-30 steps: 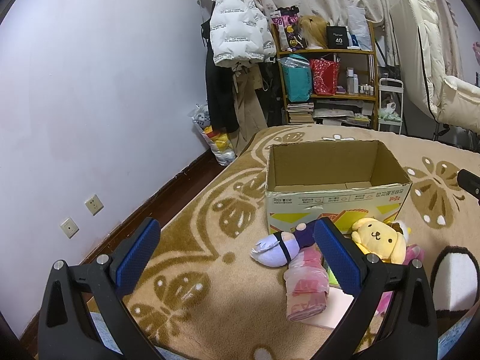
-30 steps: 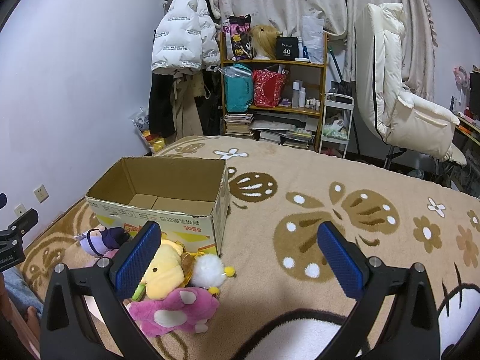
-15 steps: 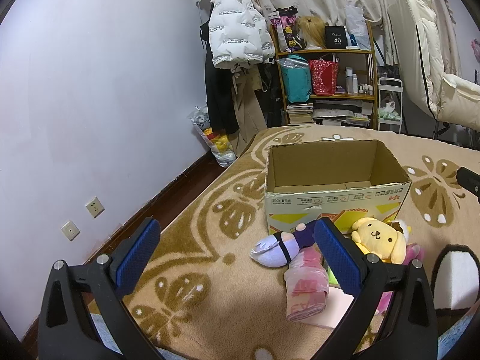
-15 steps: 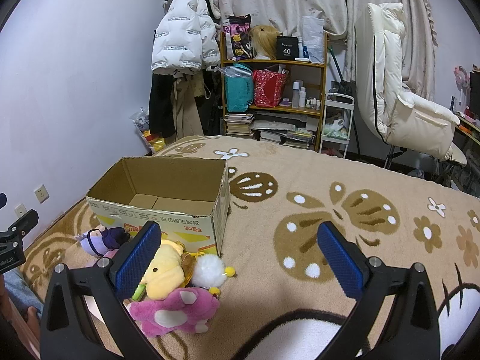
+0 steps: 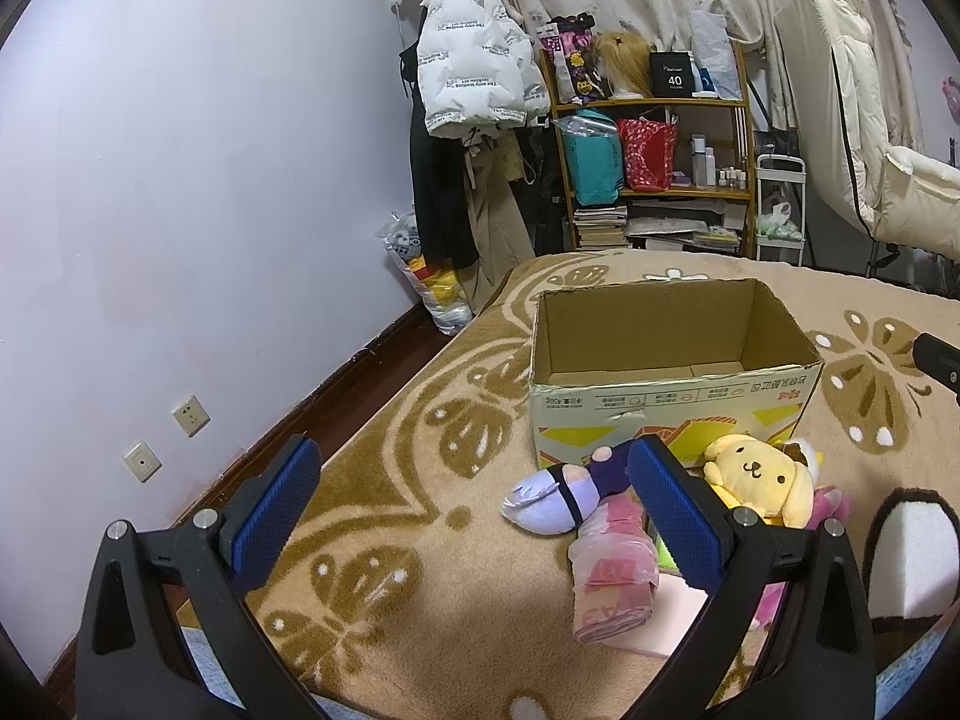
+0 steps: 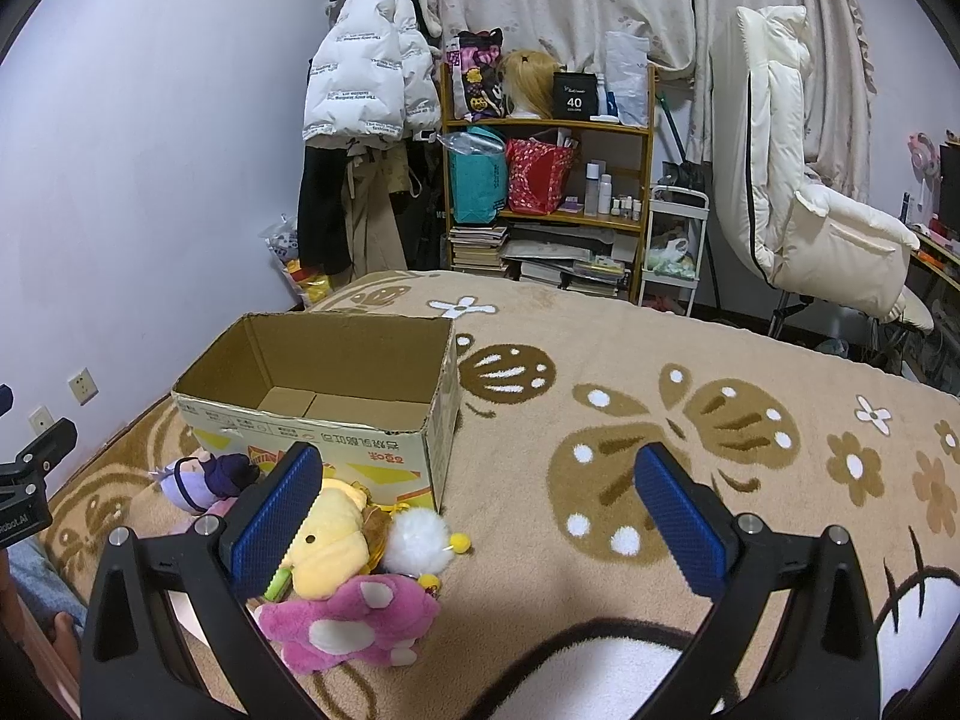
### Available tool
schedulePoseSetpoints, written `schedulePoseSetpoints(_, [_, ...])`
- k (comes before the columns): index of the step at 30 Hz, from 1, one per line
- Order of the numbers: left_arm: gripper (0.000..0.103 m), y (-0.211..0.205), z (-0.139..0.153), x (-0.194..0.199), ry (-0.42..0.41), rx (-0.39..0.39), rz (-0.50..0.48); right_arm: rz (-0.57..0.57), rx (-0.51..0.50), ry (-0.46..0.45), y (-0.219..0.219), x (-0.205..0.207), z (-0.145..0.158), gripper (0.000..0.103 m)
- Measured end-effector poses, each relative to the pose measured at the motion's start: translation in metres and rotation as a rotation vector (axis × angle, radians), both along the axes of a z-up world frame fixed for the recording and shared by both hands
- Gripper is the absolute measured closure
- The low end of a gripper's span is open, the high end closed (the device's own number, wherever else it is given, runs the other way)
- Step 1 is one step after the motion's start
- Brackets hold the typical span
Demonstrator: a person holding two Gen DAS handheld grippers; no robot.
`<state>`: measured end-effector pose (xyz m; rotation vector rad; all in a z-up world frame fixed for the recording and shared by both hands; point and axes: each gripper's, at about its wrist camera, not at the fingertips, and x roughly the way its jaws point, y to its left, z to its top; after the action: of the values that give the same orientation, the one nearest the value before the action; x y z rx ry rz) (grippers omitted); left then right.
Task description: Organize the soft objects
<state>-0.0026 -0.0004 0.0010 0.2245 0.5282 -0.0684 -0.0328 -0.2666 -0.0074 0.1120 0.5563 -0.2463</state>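
An open, empty cardboard box point(image 5: 672, 402) stands on the patterned rug; it also shows in the right wrist view point(image 6: 318, 414). In front of it lie soft toys: a purple doll point(image 5: 558, 498) point(image 6: 201, 480), a yellow dog plush point(image 5: 759, 480) point(image 6: 327, 546), a pink plush point(image 6: 354, 624), a white pompom point(image 6: 417, 543) and a pink bagged bundle point(image 5: 612, 576). My left gripper point(image 5: 468, 498) is open and empty, hovering above the rug left of the toys. My right gripper point(image 6: 477, 498) is open and empty, above the rug right of the toys.
The beige and brown rug point(image 6: 690, 420) spreads to the right of the box. A shelf unit point(image 6: 546, 180) with bags and books, hanging coats point(image 6: 366, 120) and a cream chair point(image 6: 804, 204) stand at the back. A wall with sockets point(image 5: 162, 438) runs along the left.
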Motion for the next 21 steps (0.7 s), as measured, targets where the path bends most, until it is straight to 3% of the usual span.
schedulePoseSetpoints(21, [0.001,0.0013,-0.0004,0.0012,0.001,0.006,0.002,0.001,-0.001,0.001,-0.0001,0.0000,0.0003,0.000])
